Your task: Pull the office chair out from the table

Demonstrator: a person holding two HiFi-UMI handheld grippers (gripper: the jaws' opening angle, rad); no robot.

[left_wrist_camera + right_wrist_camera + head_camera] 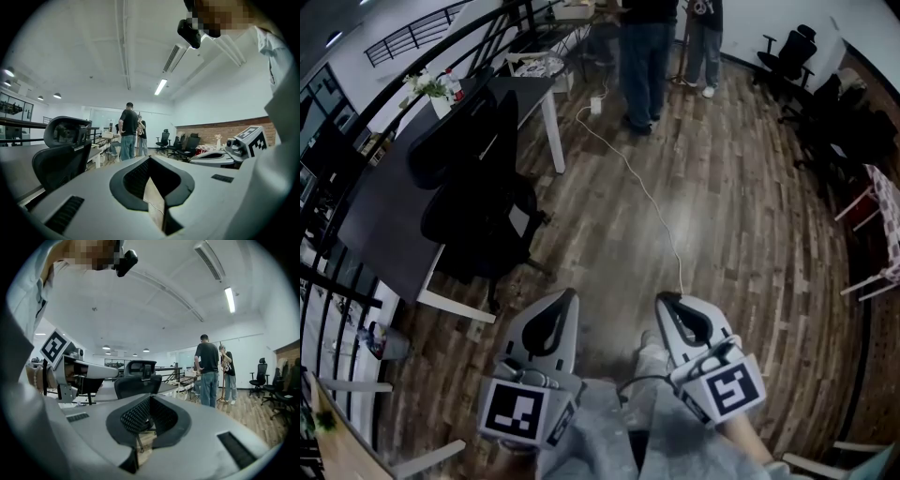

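Observation:
A black office chair (478, 197) with a headrest stands pushed against the long side of a dark table (375, 216) on white legs, at the left of the head view. Both grippers hang in front of me, well short of the chair and apart from it. My left gripper (570, 298) is shut with nothing between its fingers, and so is my right gripper (666, 302). In the left gripper view the chair (61, 154) rises at the left beyond the shut left gripper (151, 160). The right gripper view has the chair (138, 380) straight ahead past the right gripper (151, 398).
Two people (649, 56) stand at the far end of the wood floor. A white cable (647, 197) runs across the floor toward me. More black office chairs (787, 56) line the right wall. A potted plant (431, 89) sits on the table; a black railing runs along the left.

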